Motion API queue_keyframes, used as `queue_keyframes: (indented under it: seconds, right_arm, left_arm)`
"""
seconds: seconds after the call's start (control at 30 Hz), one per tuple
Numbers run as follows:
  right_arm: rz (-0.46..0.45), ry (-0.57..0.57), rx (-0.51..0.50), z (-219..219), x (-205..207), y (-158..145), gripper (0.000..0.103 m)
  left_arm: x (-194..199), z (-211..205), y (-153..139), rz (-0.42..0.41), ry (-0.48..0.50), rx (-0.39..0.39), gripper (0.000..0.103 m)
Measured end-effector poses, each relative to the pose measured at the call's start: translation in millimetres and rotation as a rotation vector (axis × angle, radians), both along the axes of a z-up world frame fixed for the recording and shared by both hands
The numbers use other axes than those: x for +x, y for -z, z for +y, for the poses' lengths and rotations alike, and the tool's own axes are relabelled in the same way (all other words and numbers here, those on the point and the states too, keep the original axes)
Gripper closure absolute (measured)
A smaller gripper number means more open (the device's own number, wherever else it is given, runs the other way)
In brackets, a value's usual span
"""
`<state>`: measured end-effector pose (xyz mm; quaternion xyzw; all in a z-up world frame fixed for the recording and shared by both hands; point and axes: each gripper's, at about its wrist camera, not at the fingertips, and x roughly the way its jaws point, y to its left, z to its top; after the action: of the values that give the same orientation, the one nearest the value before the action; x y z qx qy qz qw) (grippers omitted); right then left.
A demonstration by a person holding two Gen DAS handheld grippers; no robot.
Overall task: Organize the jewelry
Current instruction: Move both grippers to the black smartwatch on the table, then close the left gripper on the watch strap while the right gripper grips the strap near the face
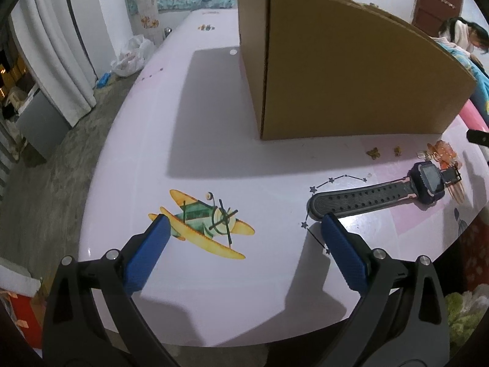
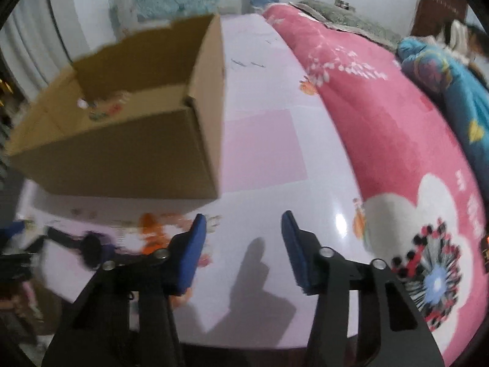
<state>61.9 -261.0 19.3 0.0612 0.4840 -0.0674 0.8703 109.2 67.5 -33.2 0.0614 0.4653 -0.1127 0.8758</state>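
Note:
A dark wristwatch (image 1: pixel 397 189) lies flat on the pale printed table (image 1: pixel 214 122), just beyond the right fingertip of my left gripper (image 1: pixel 244 223), which is open and empty. Behind the watch lie an orange hair clip (image 1: pixel 444 151) and two small gold butterfly pieces (image 1: pixel 373 152). An open cardboard box (image 1: pixel 351 70) stands behind them. In the right wrist view the box (image 2: pixel 122 159) holds a few small items (image 2: pixel 104 110). The blurred watch (image 2: pixel 88 244) and orange clip (image 2: pixel 149 229) lie left of my right gripper (image 2: pixel 244 217), whose jaws stand apart with nothing between them.
A pink flowered blanket (image 2: pixel 382 122) is heaped along the table's right side, with a blue one (image 2: pixel 458 98) behind it. A person (image 1: pixel 461 33) sits at the far right. White curtains (image 1: pixel 61 46) and a plastic bag (image 1: pixel 130 56) are off the table's left edge.

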Motion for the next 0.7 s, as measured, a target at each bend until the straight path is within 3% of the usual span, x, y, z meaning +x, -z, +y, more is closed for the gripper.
queue_keyframes:
  seconds: [0.17, 0.33, 0.7]
  right_arm:
    - [0.018, -0.086, 0.205, 18.3, -24.1, 5.5, 0.068]
    - [0.075, -0.069, 0.298, 19.0, -22.3, 30.6, 0.079]
    - [0.078, -0.084, 0.349, 24.6, -13.0, 44.9, 0.088]
  left_arm:
    - [-13.9, -2.0, -20.1, -0.06, 0.103, -0.181, 0.009]
    - [-3.6, -19.1, -10.0, 0.047, 0.135, -0.21, 0.043]
    - [8.9, -20.3, -7.2, 0.112, 0.054, -0.299, 0.052]
